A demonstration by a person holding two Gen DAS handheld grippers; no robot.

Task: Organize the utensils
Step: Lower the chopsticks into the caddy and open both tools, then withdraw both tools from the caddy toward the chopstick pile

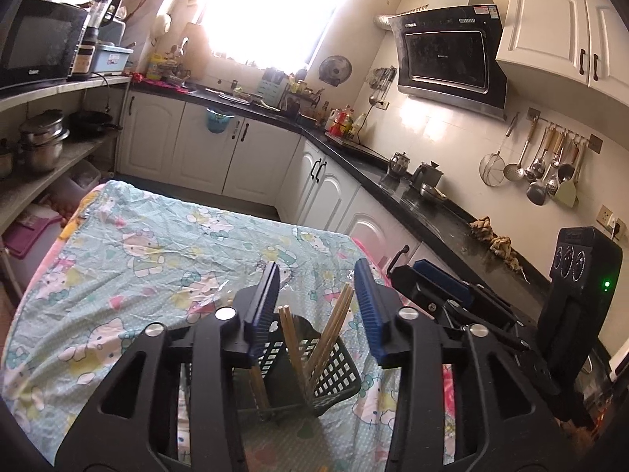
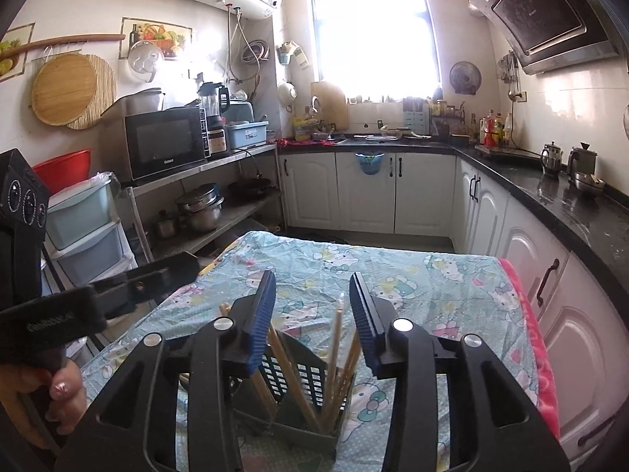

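A dark perforated utensil holder stands on the cartoon-print tablecloth with several wooden chopsticks leaning in it. My left gripper is open and empty, hovering just above and behind the holder. In the right wrist view the same holder and chopsticks sit below my right gripper, which is also open and empty. The right gripper's body shows at right in the left wrist view. The left gripper's body shows at left in the right wrist view.
The cloth-covered table stretches ahead. A black countertop with kettles and white cabinets runs along the right. A shelf with a microwave and pots stands at left. A pink towel lies along the table's right edge.
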